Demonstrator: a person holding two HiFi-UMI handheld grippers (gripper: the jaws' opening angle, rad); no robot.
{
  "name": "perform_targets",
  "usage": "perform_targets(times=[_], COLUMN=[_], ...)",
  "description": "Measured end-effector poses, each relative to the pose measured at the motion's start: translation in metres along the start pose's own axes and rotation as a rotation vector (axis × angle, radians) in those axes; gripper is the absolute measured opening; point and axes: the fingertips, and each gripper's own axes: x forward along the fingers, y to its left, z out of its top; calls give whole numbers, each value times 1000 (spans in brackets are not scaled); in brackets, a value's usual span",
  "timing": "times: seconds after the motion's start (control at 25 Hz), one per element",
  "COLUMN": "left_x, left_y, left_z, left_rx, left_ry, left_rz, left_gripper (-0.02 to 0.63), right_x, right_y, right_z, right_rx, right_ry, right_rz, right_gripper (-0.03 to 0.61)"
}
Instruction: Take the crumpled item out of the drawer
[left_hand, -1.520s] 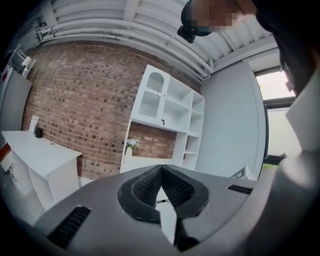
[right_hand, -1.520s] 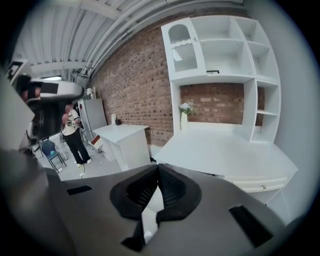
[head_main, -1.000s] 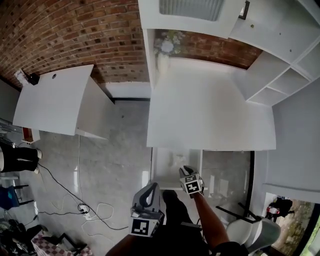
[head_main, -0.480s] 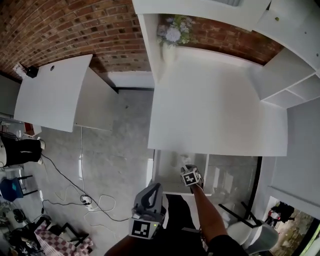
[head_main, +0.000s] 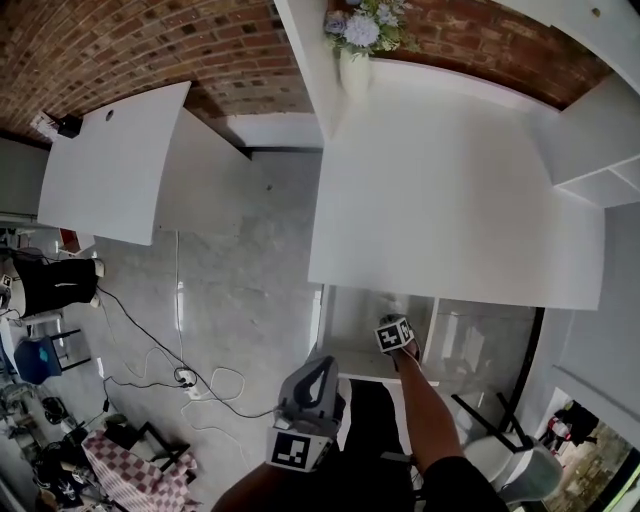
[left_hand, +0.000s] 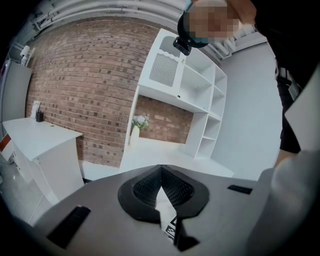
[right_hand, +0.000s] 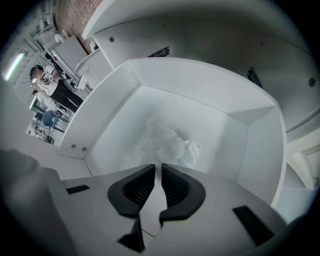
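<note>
Left gripper (left_hand: 161, 168) jaws together; right gripper (right_hand: 156, 167) jaws closing, empty, arm outstretched.

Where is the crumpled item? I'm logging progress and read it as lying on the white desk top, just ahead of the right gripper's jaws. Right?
The place is wrong: the crumpled item lies inside the open white drawer, as the right gripper view shows. It is just ahead of the right gripper, whose jaws are closing with nothing between them.
</note>
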Motion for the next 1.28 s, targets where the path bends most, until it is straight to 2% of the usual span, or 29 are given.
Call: perform_targets(times=[0.16,0.32,0.56,0.64,0.76,0.84,1.04,1.28], left_x=[-10,-36,-108,-136,-177,-210,-272,-311], left_y=[4,4,-4,-8,-17,-22,-35,-59], left_z=[1,13,40,51,60,54,51,54], left_rx=[-9,12,26,37,84,111,103,121], left_ry=[-8,-34,-127,-169,-227,-230,-254,-295], left_rz=[15,19,-22,-40,-80,-105,-145,-146], left_gripper=[25,25,25,25,25,25,25,25], right_x=[-5,-32,-118,-161,-240,-294,-422,-520], right_y=[-2,10,49,62,78,101,164,218], right_z=[0,3,14,18,23,13,-10,-48], right_rx=[22,105,66,80,103,119,133,103], right_ry=[0,-43,-182,-252,-416,-524,-778,-997], right_rz=[-31,-42,-74,-94,-135,-150,-191,-210], right_gripper=[23,17,15,15,15,15,15,17])
